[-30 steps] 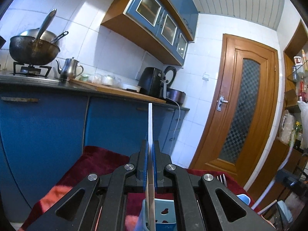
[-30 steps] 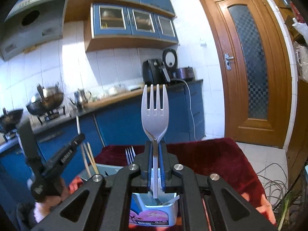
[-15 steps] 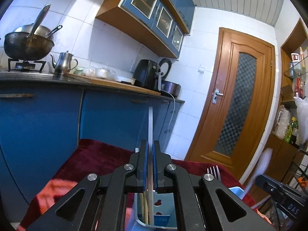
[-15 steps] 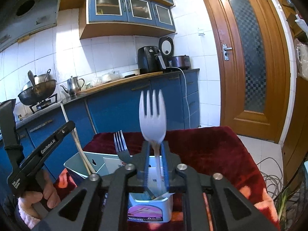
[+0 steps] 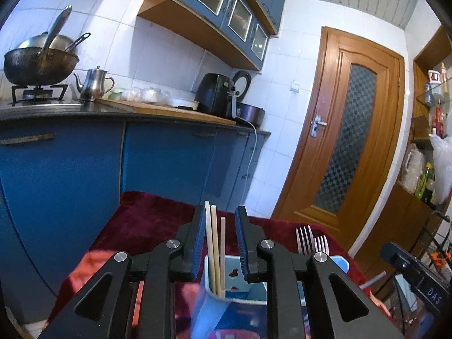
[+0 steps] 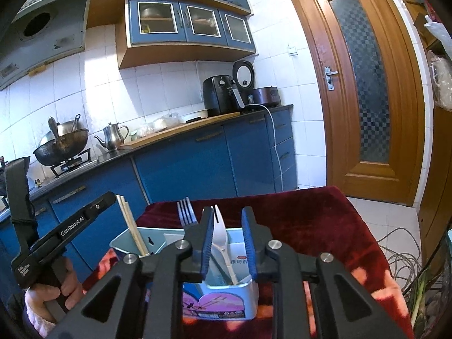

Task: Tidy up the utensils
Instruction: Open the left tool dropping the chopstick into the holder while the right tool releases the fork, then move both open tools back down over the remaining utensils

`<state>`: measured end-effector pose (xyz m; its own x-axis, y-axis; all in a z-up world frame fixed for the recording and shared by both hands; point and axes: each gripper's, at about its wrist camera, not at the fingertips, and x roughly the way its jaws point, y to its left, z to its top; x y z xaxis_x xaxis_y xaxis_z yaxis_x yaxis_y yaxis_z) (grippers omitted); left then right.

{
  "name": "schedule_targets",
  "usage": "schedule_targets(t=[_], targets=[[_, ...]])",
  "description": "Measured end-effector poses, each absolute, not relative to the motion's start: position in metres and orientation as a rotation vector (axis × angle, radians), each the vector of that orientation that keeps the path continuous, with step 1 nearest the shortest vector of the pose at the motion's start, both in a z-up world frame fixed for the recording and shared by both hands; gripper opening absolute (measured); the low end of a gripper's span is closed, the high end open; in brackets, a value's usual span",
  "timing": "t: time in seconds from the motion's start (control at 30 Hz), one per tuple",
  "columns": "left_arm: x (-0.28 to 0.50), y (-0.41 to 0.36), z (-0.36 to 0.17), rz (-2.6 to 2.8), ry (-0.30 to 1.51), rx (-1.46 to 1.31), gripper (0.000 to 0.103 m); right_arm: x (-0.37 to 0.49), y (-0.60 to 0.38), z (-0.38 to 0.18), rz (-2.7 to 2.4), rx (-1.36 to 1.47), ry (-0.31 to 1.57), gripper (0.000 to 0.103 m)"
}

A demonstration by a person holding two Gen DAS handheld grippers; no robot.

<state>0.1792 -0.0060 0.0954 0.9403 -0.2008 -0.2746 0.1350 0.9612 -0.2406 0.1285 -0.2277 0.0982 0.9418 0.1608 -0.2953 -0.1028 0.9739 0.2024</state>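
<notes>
Both sets of tongs have spread apart since a second ago, when the left was clamped on a chopstick and the right on a white fork. Now the left tongs [image 5: 219, 238] stand wide, gripping nothing, with three chopsticks [image 5: 215, 250] upright between the blue pads; whether a pad touches the nearest stick I cannot tell. The sticks stand in the left compartment of a pale blue holder [image 5: 207, 296]. The right tongs [image 6: 227, 238] are equally wide, and the white fork [image 6: 221, 236] leans free between the pads, its handle down in the holder's right compartment [image 6: 243, 285].

A metal fork [image 6: 187, 216] stands tines-up just left of the white one; in the left wrist view the two forks [image 5: 303, 240] show side by side beyond the right pad. Which compartment the metal fork sits in is hidden.

The holder's front carries a purple picture and small print too blurred to read. It rests on a dark red cloth [image 6: 305, 214] covering the surface, towards the near edge. The left tool's black body [image 6: 70, 228] reads "GenRobot.AI"; the right tool's body [image 5: 418, 276] shows "DAS".

Beyond the far edge run blue cabinets [image 6: 197, 166], a wok [image 6: 60, 144], a steel teapot [image 6: 113, 137], a black air fryer [image 6: 219, 99] and a wooden door [image 6: 364, 84].
</notes>
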Motion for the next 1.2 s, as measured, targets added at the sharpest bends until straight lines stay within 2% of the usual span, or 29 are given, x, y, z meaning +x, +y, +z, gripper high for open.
schedule_targets(t=[0.1,0.67,0.77,1.2], targets=[[0.168,-0.006,0.099,-0.172,0.311,-0.199,0.027,0.119,-0.228,0.1,0.132,0.192,0.322,0.025],[0.098,0.005,0.111,-0.187,0.448,-0.113,0.032,0.051,-0.222,0.104,0.163,0.231,0.371,0.033],[0.089,0.011,0.105,-0.185,0.483,-0.101,0.035,0.043,-0.222,0.098,0.166,0.237,0.393,0.035],[0.071,0.026,0.068,-0.163,0.62,-0.06,0.035,0.028,-0.222,0.058,0.158,0.262,0.524,0.038]])
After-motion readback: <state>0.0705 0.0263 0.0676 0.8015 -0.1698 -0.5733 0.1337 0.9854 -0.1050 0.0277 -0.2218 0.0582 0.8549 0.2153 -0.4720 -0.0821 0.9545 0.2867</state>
